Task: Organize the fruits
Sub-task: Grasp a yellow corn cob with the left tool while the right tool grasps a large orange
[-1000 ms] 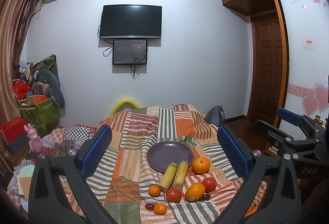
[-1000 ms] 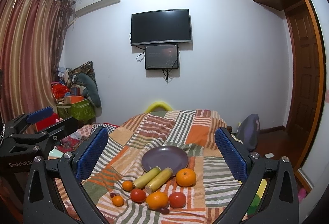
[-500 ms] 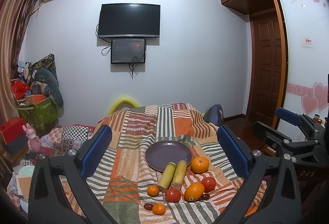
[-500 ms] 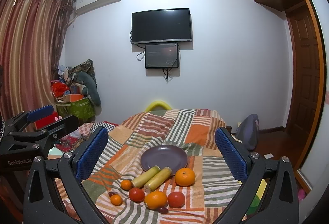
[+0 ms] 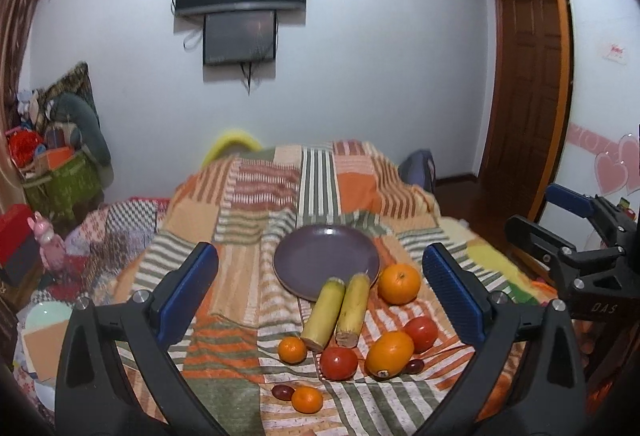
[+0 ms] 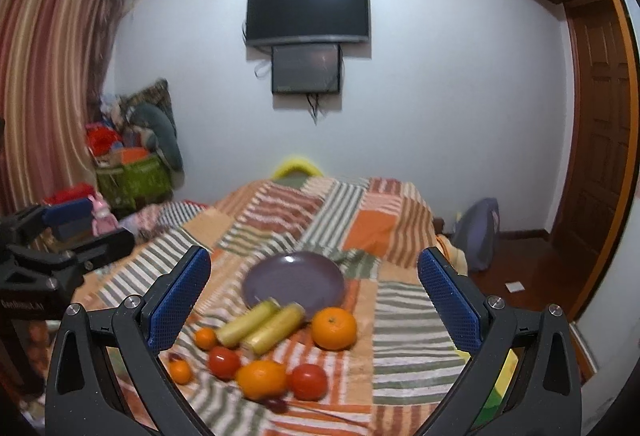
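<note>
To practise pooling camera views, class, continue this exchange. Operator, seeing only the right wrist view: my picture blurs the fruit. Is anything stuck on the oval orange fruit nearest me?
Observer: Yes. In the left wrist view the oval orange fruit carries a small white sticker at its near end.
Operator: What stands right of the brown wooden door?
Observer: Past the brown wooden door is a white panel with pink hearts.
Operator: How does my gripper look from outside?
Observer: The right gripper shows at that view's right edge, jaws apart, lettered DAS.
</note>
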Available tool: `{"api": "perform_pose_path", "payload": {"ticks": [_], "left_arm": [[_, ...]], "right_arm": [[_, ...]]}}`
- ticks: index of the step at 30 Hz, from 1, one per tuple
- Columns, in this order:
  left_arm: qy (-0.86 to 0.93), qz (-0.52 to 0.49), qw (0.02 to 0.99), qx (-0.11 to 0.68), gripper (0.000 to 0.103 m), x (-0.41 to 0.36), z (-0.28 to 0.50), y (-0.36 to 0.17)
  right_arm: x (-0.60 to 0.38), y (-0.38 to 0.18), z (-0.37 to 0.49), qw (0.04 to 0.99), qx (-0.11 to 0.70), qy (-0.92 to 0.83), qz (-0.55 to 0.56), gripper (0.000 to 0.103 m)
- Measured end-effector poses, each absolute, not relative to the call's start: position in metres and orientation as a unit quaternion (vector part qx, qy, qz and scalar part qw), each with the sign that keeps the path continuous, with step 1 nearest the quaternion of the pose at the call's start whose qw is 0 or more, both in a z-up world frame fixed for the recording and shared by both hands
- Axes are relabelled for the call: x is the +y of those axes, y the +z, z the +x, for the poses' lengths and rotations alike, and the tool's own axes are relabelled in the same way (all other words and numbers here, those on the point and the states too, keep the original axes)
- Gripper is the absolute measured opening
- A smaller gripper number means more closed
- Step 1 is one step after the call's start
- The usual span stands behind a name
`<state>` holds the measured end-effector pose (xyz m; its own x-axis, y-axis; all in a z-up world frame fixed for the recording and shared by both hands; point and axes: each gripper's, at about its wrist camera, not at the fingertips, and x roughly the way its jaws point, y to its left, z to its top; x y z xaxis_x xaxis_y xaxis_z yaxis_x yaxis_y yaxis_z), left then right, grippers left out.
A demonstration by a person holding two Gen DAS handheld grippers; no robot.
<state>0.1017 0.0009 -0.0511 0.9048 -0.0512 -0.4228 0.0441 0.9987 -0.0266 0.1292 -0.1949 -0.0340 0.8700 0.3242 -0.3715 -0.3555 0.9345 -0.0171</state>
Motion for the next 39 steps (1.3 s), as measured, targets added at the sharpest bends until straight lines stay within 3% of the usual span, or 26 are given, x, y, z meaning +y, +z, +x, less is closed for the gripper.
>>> {"api": "perform_pose_path", "payload": {"ticks": [2,14,21,24,35,39], "left_arm": [[-0.025,-0.008,0.971,0.237,0.103,0.003,0.12,-0.063],[-0.054,0.001,0.933,0.357,0.079,0.005,0.207,-0.133],[-0.089,-0.021,0.9,0.426,0.063,0.011,0.245,-0.176],[-0.107,-0.04,0.884,0.453,0.061,0.013,0.259,-0.192],[-0.123,-0.041,0.855,0.502,0.052,0.013,0.284,-0.225],[-0.135,-0.055,0.841,0.521,0.049,0.01,0.297,-0.235]], "right_arm": [[-0.197,-0.044,0.141,0.962,0.205,0.175,-0.048,0.103],[-0.2,-0.096,0.195,0.931,0.304,0.191,-0.07,0.103],[-0.189,-0.126,0.22,0.909,0.349,0.212,-0.088,0.09],[-0.186,-0.138,0.229,0.899,0.367,0.222,-0.089,0.083],[-0.184,-0.16,0.251,0.882,0.401,0.232,-0.087,0.082],[-0.181,-0.166,0.261,0.874,0.413,0.235,-0.097,0.076]]}}
